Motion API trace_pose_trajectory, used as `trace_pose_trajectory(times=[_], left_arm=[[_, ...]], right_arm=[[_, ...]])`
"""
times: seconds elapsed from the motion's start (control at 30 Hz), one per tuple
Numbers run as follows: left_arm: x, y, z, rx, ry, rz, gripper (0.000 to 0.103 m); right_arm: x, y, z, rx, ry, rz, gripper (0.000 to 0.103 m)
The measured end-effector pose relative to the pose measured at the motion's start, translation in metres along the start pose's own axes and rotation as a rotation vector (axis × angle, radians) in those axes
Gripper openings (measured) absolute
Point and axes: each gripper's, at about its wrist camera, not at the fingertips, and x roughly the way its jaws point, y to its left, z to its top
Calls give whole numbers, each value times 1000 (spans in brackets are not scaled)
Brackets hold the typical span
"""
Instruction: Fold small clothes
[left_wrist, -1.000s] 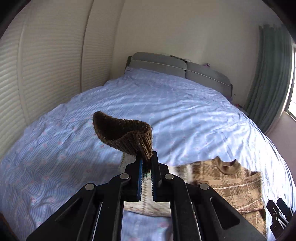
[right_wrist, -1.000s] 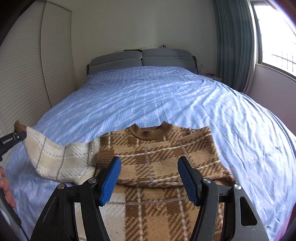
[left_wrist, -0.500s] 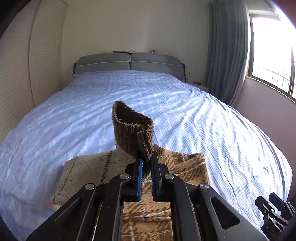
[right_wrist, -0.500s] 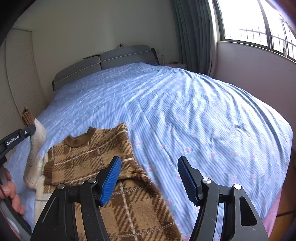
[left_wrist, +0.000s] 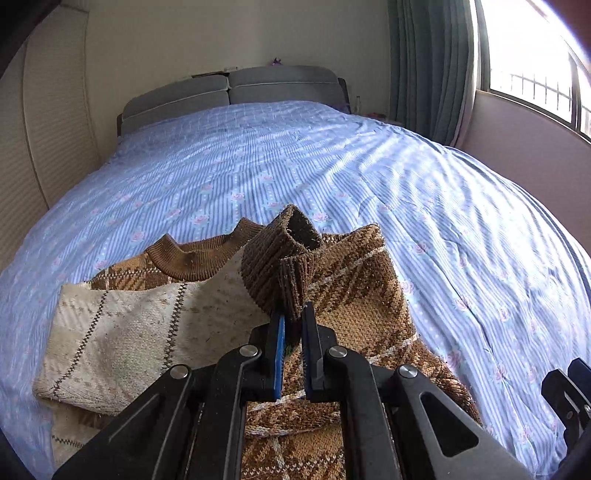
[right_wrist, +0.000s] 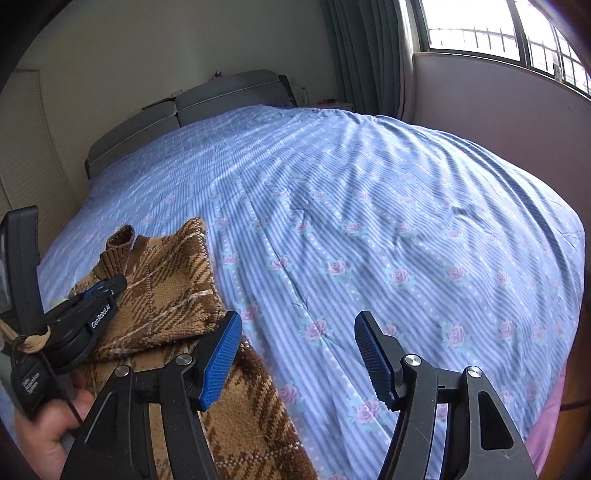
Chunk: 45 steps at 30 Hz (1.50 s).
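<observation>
A: Where does the sweater (left_wrist: 354, 295) lie?

B: On the bed (left_wrist: 295, 166), at its near edge, on the blue striped cover with pink roses. Brown plaid knit, collar (left_wrist: 192, 258) toward the headboard (left_wrist: 236, 88). One sleeve (left_wrist: 129, 332), its pale inner side showing, is laid across the chest.

A: Left claw (left_wrist: 291, 325)?

B: Clenched on the ribbed brown cuff (left_wrist: 280, 266) of that sleeve. The cuff stands up between the blue pads, its mouth open toward the headboard. It sits over the right half of the sweater body.

A: Right claw (right_wrist: 295, 350)?

B: Released, jaws well apart, nothing between them. Its left pad (right_wrist: 221, 354) is just over the sweater's edge; contact cannot be told. Its right pad is over bare cover.

A: Anything else in the right wrist view?

B: The left claw's body with white lettering at far left, and the person's hand (right_wrist: 48, 435) holding it, low in the corner. Curtain (right_wrist: 365, 51) and window (right_wrist: 498, 29) are beyond the bed.
</observation>
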Motion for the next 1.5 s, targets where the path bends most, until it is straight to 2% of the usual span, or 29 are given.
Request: trace_pose_trajectory(times=[0.17,0.27,0.33,0.4,0.57,0.77,0.97,1.1,1.27,1.37,1.5], left_arm=[[8,-3,-2,7,33,-1,14],[0,-2,-4,22,36,-6,38],[-12,1,-6,30,17,12,63],[-26,6,-7,39,-9,23,72],[-54,49,-16,16,-26,71,72],[-68,144,-40,-112,-13,210,78],[-61,208,-72,-231,46,244,78],[-48,221,-82,-251,67,241,78],[-35,229,-86,-268,85,223,79],[-32,232,-89,-291,99,197,79],[-37,226,-93,-264,103,187,79]], right_arm=[[5,-2,-2,-1,8,-1,64],[8,-1,-1,-3,13,1,64],[9,1,-1,-1,17,6,64],[9,4,0,0,17,11,64],[7,23,3,-19,5,43,64],[19,67,8,-62,19,192,64],[49,113,12,-110,43,245,64],[72,134,10,-122,91,231,63],[95,140,6,-106,140,228,63],[105,143,5,-105,155,233,58],[110,144,8,-102,150,258,33]])
